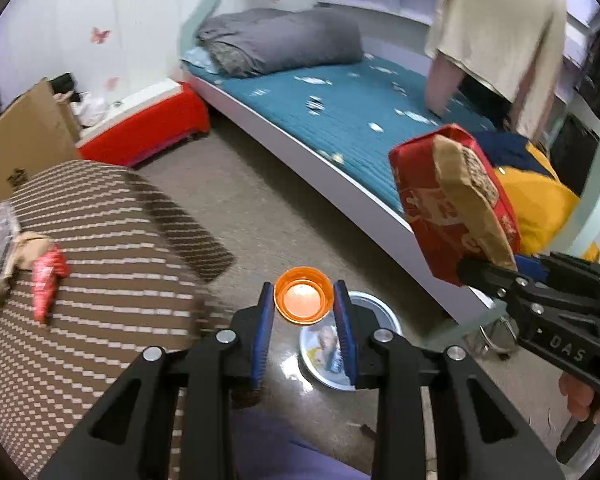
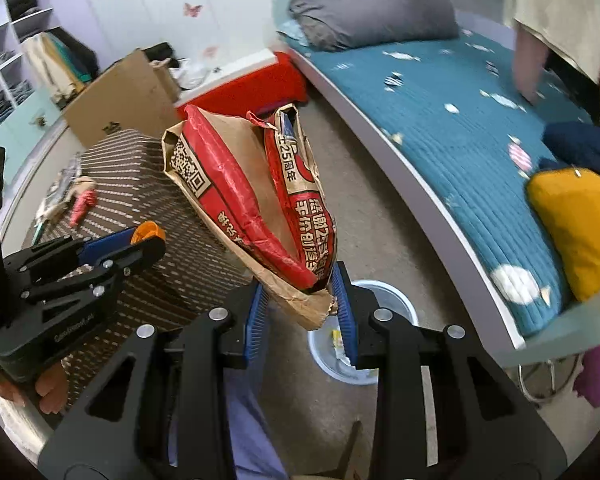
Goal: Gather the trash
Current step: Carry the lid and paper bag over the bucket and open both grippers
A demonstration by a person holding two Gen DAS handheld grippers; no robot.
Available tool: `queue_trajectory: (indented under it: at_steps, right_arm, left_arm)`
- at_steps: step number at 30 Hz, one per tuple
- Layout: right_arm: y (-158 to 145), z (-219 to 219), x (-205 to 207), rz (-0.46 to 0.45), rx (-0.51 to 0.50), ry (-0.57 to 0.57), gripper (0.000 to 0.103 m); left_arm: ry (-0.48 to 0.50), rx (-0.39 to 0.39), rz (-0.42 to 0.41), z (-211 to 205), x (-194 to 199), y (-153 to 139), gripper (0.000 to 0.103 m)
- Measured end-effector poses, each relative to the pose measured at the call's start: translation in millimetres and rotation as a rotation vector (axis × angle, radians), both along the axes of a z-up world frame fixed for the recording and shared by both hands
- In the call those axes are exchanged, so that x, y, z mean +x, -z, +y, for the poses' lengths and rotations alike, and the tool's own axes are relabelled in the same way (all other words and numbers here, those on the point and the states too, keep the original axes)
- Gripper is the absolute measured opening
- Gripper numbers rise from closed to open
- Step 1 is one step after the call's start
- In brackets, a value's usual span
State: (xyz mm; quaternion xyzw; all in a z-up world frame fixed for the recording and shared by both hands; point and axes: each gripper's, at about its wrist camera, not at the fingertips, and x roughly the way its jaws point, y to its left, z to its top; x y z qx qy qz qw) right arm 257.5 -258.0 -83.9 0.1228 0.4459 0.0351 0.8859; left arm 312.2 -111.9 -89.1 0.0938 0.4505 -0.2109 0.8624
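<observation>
Orange cup & paper bag over the bin: drop risks

Orange plastic cup (image 1: 303,295) is pinched between the blue pads of the left claw (image 1: 304,300), mouth toward the camera, held above the floor w/ the pale blue bin (image 1: 384,312) just beyond and below it. Red-and-brown paper bag (image 2: 252,204) is clamped at its crumpled bottom edge by the right claw (image 2: 300,292); the rest of the bag stands up and leans away from the pads. Bin (image 2: 400,304) is seen partly behind that claw, some wrappers already inside.

Risks, as judged: the bag is gripped by a thin fold only, so it could be slipped or torn out if swung fast. Its bulk looks wide vs. the bin mouth, so it could be caught on the rim or the bin tipped. The cup is round and smooth; it could be squeezed out sideways, then rolled under the bed (image 1: 340,128). Both claws are near each other, so a clash is possible if both are released at once. More trash (image 1: 46,280) is left on the striped desk (image 1: 112,240).
</observation>
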Motion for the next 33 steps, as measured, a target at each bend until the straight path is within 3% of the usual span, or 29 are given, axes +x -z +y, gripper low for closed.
queue_trajectory:
  at_steps: [14,15,16,17,20,29,31,32,33]
  right_arm:
    - [60.9,-59.3,-27.4,0.154,0.008,0.156,0.032]
    - [63.7,-61.1,-29.2,0.161,0.012,0.165,0.032]
    - [67.9,-63.9,-31.6,0.171,0.019,0.180,0.032]
    - [70.6,-65.6,-33.2,0.178,0.024,0.193,0.032]
    - [78.1,-65.3,-37.4,0.195,0.030,0.207,0.032]
    - [91.5,-36.9,-17.4,0.231,0.037,0.146,0.032]
    - [88.0,-29.2,-8.8,0.228,0.031,0.138,0.035]
    - [85.5,-28.2,-6.2,0.214,0.023,0.147,0.045]
    - [81.5,-27.8,-4.3,0.194,0.014,0.155,0.072]
  left_arm:
    - [0.157,0.079,0.129,-79.8,-2.2,64.7,0.030]
    - [0.164,0.076,0.125,-84.0,-2.2,66.3,0.037]
    - [0.159,0.079,0.123,-86.5,-1.7,67.1,0.051]
    - [0.146,0.081,0.120,-87.1,-0.8,67.4,0.080]
    - [0.135,0.051,0.090,-83.2,-0.7,63.7,0.081]
    - [0.067,0.076,0.095,-46.4,6.2,65.2,0.081]
    - [0.039,0.075,0.092,-34.5,9.5,62.8,0.081]
    - [0.027,0.074,0.089,-30.0,11.0,61.4,0.081]
    - [0.012,0.070,0.086,-23.8,13.2,59.4,0.081]
